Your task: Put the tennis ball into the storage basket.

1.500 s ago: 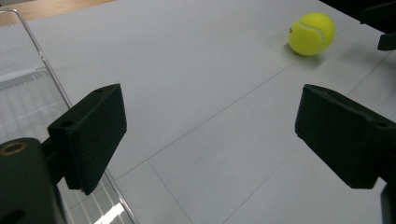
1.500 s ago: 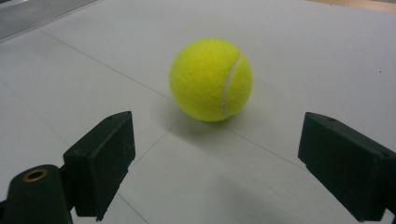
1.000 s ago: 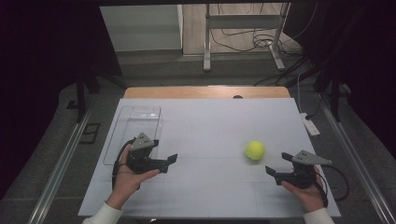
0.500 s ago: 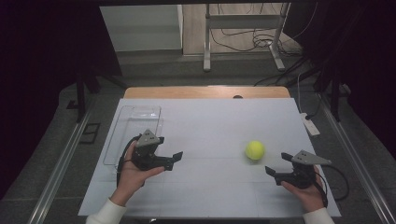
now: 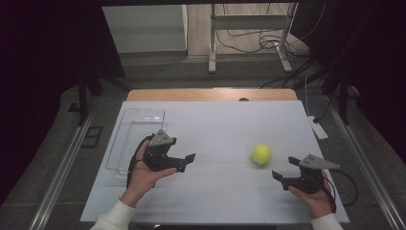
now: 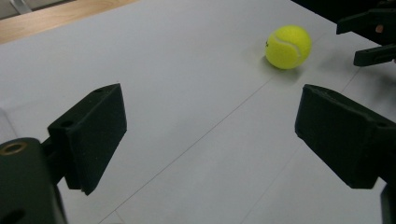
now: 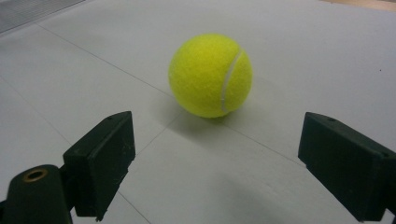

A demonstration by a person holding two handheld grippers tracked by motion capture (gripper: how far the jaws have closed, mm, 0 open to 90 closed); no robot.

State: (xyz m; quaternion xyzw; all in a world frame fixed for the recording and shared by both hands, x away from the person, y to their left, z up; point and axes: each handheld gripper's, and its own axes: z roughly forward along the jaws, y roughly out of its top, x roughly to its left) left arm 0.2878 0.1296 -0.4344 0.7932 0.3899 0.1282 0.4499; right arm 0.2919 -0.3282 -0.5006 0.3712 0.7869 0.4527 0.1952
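White tabletop [image 5: 210, 134] carries everything. Jaws of the right gripper [image 7: 219, 158] stand wide with nothing between them, and the fuzzy yellow-green tennis ball [image 7: 210, 74] lies just ahead at twelve o'clock. The left gripper [image 6: 210, 135], also wide and holding nothing, sees it far off at one o'clock; the right is nearer.

Yellow tennis ball [image 5: 261, 154] rests on the white table [image 5: 215, 129].

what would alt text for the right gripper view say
A yellow tennis ball rests on a pale grey table, just ahead of the right gripper, whose two black jaws stand wide open at the bottom corners with nothing between them. A thin seam line crosses the table under the ball.
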